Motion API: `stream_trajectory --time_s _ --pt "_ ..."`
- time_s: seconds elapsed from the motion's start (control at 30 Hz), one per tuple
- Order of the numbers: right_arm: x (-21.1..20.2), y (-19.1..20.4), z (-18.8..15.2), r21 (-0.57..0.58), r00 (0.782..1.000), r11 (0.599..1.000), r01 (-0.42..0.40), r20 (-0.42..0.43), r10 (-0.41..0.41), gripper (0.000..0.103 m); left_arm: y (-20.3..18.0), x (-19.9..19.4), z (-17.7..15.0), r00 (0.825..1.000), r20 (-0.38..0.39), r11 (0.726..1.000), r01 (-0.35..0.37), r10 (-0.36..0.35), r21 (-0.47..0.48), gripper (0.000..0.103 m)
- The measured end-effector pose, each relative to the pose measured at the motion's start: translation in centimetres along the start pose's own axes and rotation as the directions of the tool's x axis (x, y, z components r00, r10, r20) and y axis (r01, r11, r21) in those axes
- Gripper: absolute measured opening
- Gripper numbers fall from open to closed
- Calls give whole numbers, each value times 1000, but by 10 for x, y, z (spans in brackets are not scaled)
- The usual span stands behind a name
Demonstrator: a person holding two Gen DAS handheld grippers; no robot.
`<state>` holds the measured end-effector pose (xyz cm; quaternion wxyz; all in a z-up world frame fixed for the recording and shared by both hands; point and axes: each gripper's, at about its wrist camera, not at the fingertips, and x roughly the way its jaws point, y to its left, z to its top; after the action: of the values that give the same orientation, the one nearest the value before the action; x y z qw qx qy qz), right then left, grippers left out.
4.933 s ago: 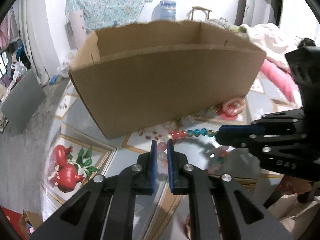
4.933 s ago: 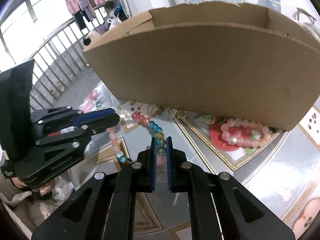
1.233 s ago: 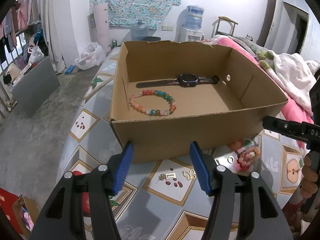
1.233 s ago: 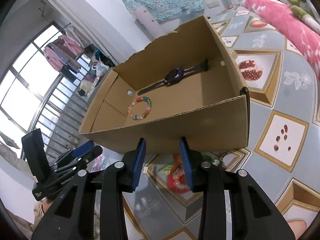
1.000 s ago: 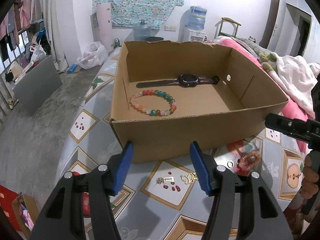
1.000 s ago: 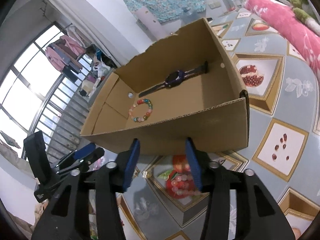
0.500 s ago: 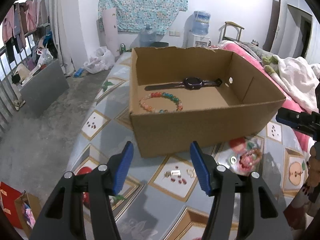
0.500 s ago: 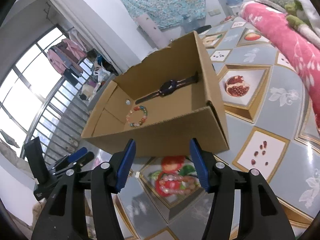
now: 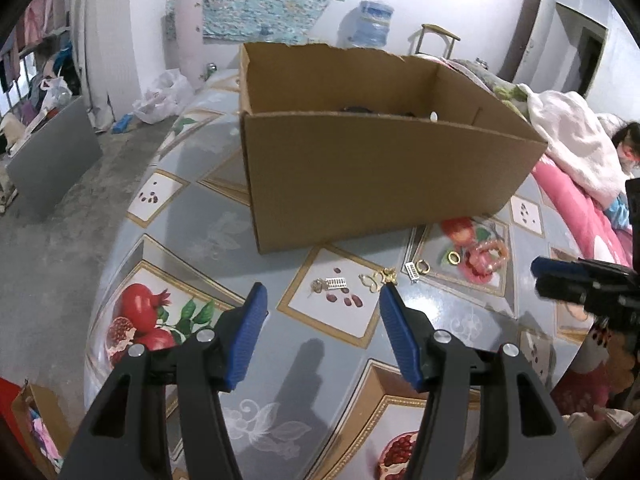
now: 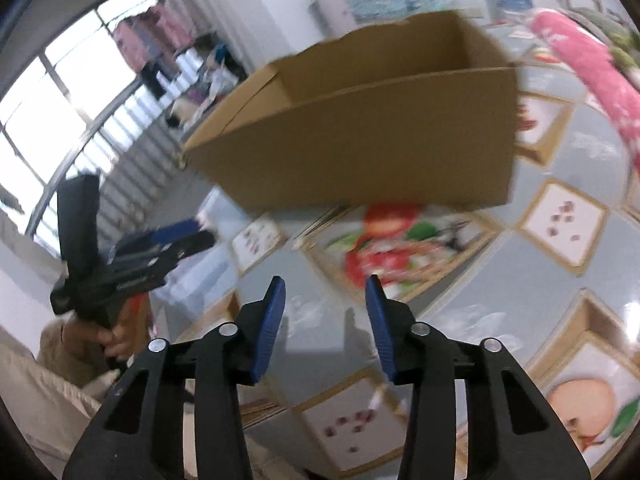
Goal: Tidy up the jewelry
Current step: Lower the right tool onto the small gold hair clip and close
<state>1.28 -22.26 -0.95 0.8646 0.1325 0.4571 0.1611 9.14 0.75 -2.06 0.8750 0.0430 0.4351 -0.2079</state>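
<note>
A brown cardboard box [image 9: 380,176] stands on the patterned table; its inside is hidden from here. In front of it lie small gold and silver earrings [image 9: 334,283], a gold clasp piece [image 9: 380,278], gold rings [image 9: 453,258] and a pink bead bracelet [image 9: 490,254]. My left gripper [image 9: 322,300] is open and empty, just short of the earrings. My right gripper [image 10: 325,286] is open and empty above the table; its view is blurred, with the box [image 10: 360,136] ahead. The right gripper also shows at the right edge of the left wrist view [image 9: 580,280].
The table [image 9: 192,216] has a glossy fruit-print cover and drops off at the left. A pink blanket [image 9: 576,216] and white bedding lie to the right. A water bottle [image 9: 374,24] and clutter stand by the far wall.
Both grippers have dropped lower and pulled back toward the table, so the box's inside, with the watch and bead bracelet, is no longer visible. The right view is now motion-blurred.
</note>
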Motion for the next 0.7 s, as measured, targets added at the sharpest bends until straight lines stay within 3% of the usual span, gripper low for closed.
stream_trajectory --time_s 0.3,0.47,0.7 --pt "35 43 11 -139 996 988 67 -40 -74 20 -8 15 2 1000 9 992 18 -19 125 49" --pt "60 48 20 -164 993 984 75 -74 -88 18 -5 24 6 999 -3 992 47 -47 119 40" --pt "81 53 26 -192 985 975 112 -110 -135 17 2 31 6 997 -9 992 71 -71 100 35"
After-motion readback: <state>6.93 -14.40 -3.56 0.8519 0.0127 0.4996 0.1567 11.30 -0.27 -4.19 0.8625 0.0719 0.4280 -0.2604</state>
